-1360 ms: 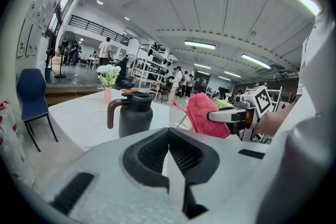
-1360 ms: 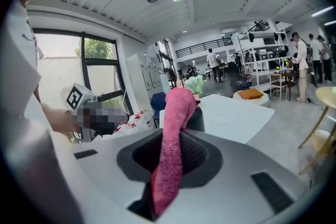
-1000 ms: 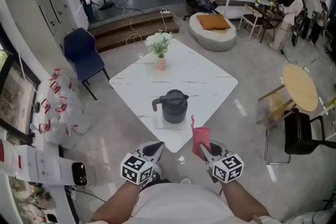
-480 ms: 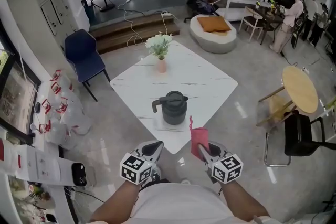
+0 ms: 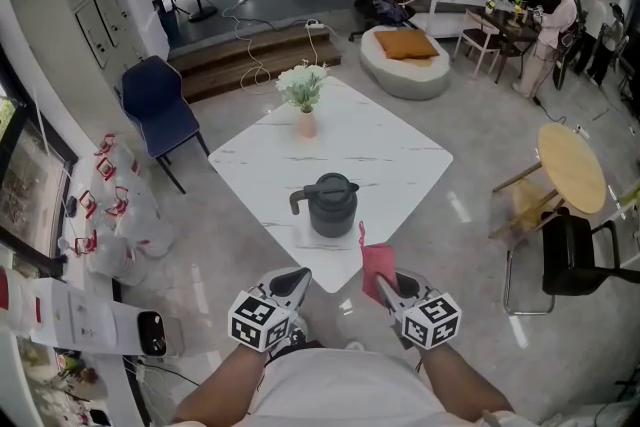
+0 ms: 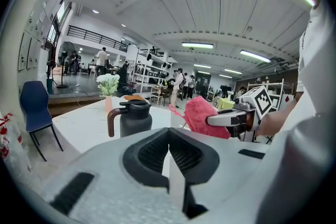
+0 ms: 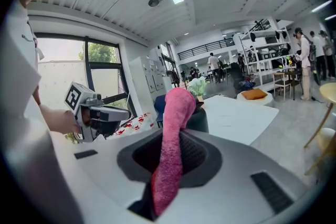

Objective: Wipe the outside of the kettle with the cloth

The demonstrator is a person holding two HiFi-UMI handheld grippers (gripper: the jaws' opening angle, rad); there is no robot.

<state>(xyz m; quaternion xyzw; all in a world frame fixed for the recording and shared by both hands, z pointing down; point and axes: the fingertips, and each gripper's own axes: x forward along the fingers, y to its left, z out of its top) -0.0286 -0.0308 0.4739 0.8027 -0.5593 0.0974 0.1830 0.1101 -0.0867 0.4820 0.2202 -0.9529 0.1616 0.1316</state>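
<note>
A dark grey kettle [image 5: 329, 204] with a brown handle stands near the front corner of the white marble table [image 5: 380, 140]; it shows too in the left gripper view as the kettle [image 6: 131, 118]. My right gripper [image 5: 383, 283] is shut on a pink cloth [image 5: 378, 262], held upright just short of the table's corner. In the right gripper view the cloth [image 7: 172, 144] stands between the jaws and hides most of the kettle [image 7: 198, 119]. My left gripper [image 5: 296, 285] is shut with nothing in it, level with the right one, short of the table.
A pink vase of white flowers [image 5: 304, 95] stands at the table's far side. A blue chair [image 5: 160, 105] is at the left, bags [image 5: 115, 205] on the floor beside it. A round wooden table [image 5: 571, 165] and a black chair [image 5: 580, 255] stand at the right. People stand far back.
</note>
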